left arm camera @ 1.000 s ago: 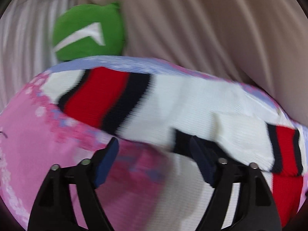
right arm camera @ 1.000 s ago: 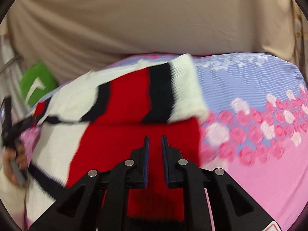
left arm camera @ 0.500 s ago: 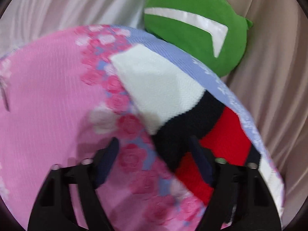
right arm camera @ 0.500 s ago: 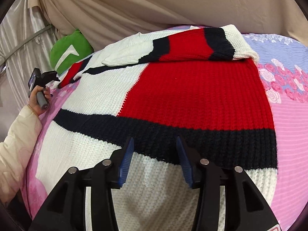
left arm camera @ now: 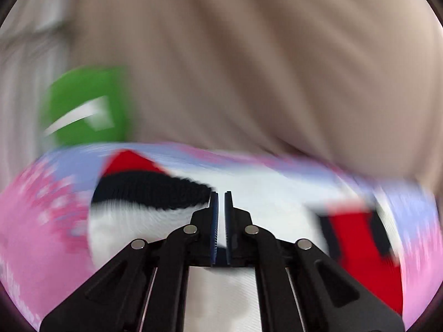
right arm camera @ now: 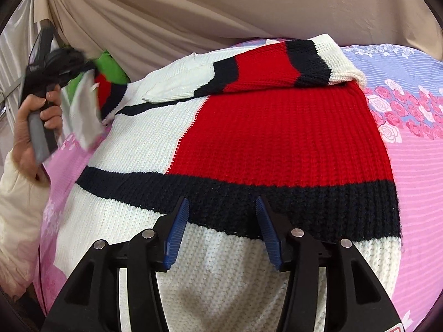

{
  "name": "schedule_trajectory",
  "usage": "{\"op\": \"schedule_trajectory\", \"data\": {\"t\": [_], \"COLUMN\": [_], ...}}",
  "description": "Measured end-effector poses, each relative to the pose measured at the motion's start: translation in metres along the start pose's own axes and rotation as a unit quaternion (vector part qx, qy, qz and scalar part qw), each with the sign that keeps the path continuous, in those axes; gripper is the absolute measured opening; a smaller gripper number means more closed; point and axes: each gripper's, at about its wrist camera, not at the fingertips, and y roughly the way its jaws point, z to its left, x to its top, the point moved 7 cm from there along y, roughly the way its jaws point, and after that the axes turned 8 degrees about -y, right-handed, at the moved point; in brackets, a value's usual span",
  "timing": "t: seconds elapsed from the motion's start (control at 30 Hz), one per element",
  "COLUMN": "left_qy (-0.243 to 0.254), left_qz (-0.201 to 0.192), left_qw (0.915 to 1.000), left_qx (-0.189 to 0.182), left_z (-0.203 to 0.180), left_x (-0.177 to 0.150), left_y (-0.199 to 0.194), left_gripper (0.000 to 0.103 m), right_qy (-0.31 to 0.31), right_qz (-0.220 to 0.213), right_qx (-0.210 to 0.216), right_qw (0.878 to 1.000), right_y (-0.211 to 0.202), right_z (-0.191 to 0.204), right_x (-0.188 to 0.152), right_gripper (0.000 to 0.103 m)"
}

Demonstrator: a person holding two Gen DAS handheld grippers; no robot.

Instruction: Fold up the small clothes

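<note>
A red, white and navy knitted sweater lies flat on the bed. Its right sleeve is folded across the upper body. My right gripper hovers over the navy band near the hem; its jaws are opening and nothing is between them. At the far left, a person's hand holds my left gripper, shut on the other sleeve's white cuff, which is lifted off the bed. The blurred left wrist view shows that gripper closed, with the sleeve bunched against its fingers.
A pink and lilac rose-print sheet covers the bed around the sweater. A green cushion sits at the bed's far left corner against beige curtains. A cream jacket sleeve is at the left edge.
My left gripper has closed on the left sleeve's cuff and swung round with it, lifting it. My right gripper left the right sleeve on the body, opened and drew back to the hem.
</note>
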Motion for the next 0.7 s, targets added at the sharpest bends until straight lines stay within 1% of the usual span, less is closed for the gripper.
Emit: {"op": "schedule_trajectory", "data": {"t": [0.03, 0.07, 0.1, 0.13, 0.17, 0.2, 0.23, 0.27, 0.3, 0.33, 0.4, 0.47, 0.53, 0.6, 0.67, 0.7], "left_qy": [0.039, 0.078, 0.104, 0.12, 0.126, 0.127, 0.122, 0.115, 0.103, 0.092, 0.057, 0.022, -0.012, -0.03, -0.047, -0.051], "left_qz": [0.016, 0.033, 0.05, 0.067, 0.084, 0.095, 0.104, 0.109, 0.113, 0.116, 0.117, 0.115, 0.116, 0.127, 0.143, 0.149], "left_qw": [0.9989, 0.9958, 0.9923, 0.9891, 0.9865, 0.9848, 0.9839, 0.9843, 0.9856, 0.987, 0.9911, 0.9929, 0.992, 0.9888, 0.9852, 0.9839], "left_qx": [-0.021, -0.037, -0.044, -0.052, -0.062, -0.071, -0.078, -0.077, -0.072, -0.064, -0.028, 0.018, 0.049, 0.072, 0.082, 0.084], "left_z": [-0.035, -0.068, -0.087, -0.101, -0.108, -0.109, -0.102, -0.09, -0.075, -0.061, -0.019, 0.029, 0.069, 0.096, 0.118, 0.122], "left_x": [-0.021, -0.05, -0.072, -0.092, -0.112, -0.125, -0.134, -0.136, -0.137, -0.138, -0.139, -0.139, -0.141, -0.146, -0.152, -0.155], "left_y": [0.001, 0.001, 0.002, 0.001, -0.002, -0.006, -0.012, -0.014, -0.018, -0.02, -0.029, -0.035, -0.039, -0.039, -0.039, -0.039], "left_gripper": [0.008, 0.016, 0.031, 0.037, 0.04, 0.041, 0.041, 0.044, 0.049, 0.05, 0.05, 0.05, 0.05, 0.05, 0.05, 0.05], "right_qy": [0.005, 0.01, 0.014, 0.02, 0.022, 0.022, 0.016, -0.002, -0.03, -0.059, -0.12, -0.172, -0.215, -0.266, -0.305, -0.324], "right_qz": [-0.004, -0.008, -0.011, -0.017, -0.021, -0.024, -0.025, -0.029, -0.032, -0.036, -0.046, -0.049, -0.042, -0.011, 0.015, 0.029], "right_qx": [-0.001, -0.002, -0.002, -0.007, -0.013, -0.021, -0.029, -0.045, -0.056, -0.062, -0.065, -0.042, -0.019, 0.006, 0.019, 0.019], "right_qw": [1.0, 1.0, 1.0, 1.0, 0.999, 0.999, 0.999, 0.999, 0.997, 0.996, 0.99, 0.983, 0.976, 0.964, 0.952, 0.945], "right_y": [-0.002, -0.004, -0.006, -0.01, -0.013, -0.017, -0.019, -0.023, -0.026, -0.027, -0.026, -0.015, 0.004, 0.035, 0.06, 0.074], "right_z": [-0.002, -0.004, -0.006, -0.01, -0.012, -0.014, -0.015, -0.014, -0.008, -0.001, 0.02, 0.047, 0.072, 0.098, 0.117, 0.124], "right_x": [0.0, 0.0, 0.0, 0.0, -0.001, -0.001, 0.0, 0.003, 0.008, 0.015, 0.035, 0.054, 0.065, 0.068, 0.065, 0.064], "right_gripper": [0.05, 0.05, 0.051, 0.053, 0.054, 0.054, 0.055, 0.055, 0.056, 0.056, 0.056, 0.056, 0.056, 0.056, 0.056, 0.056]}}
